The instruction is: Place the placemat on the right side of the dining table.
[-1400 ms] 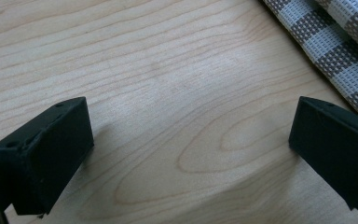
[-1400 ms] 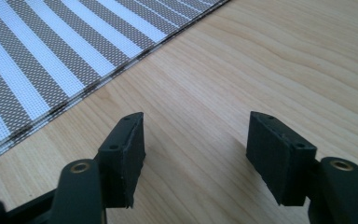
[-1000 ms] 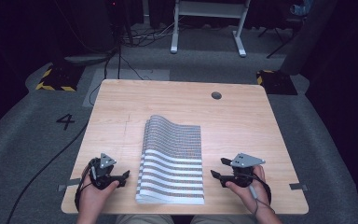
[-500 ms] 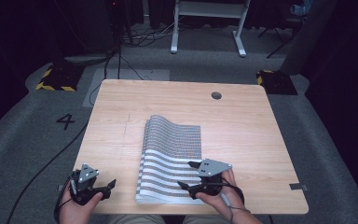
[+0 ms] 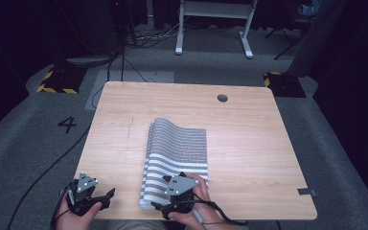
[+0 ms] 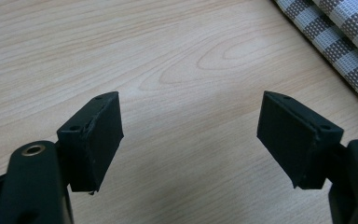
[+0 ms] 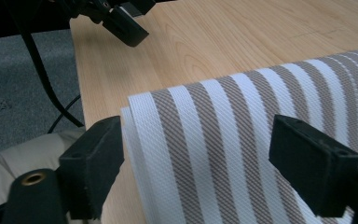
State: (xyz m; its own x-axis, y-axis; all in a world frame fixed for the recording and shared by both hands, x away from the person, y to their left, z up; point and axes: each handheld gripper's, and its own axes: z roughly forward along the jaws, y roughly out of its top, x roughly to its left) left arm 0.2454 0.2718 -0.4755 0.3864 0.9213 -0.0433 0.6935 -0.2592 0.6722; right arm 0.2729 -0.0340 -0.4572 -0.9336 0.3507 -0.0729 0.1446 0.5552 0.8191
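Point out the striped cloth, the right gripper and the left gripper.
striped cloth (image 5: 177, 143), high view, middle of its folded top.
right gripper (image 5: 157, 207), high view, between its jaw tips.
left gripper (image 5: 109, 196), high view, between its jaw tips.

A coarse woven striped cloth (image 5: 176, 155) lies on a smooth, matt, pale wood-grain table (image 5: 249, 139)

The high view looks forward and down from above the person's side, taking in the whole bench (image 5: 249, 129) from well off. The left gripper view sits close above bare wood, looking along its own jaws. The right gripper view looks low across the striped mat (image 7: 242, 140) toward the bench's near left corner. All three views share the mat's near left edge.
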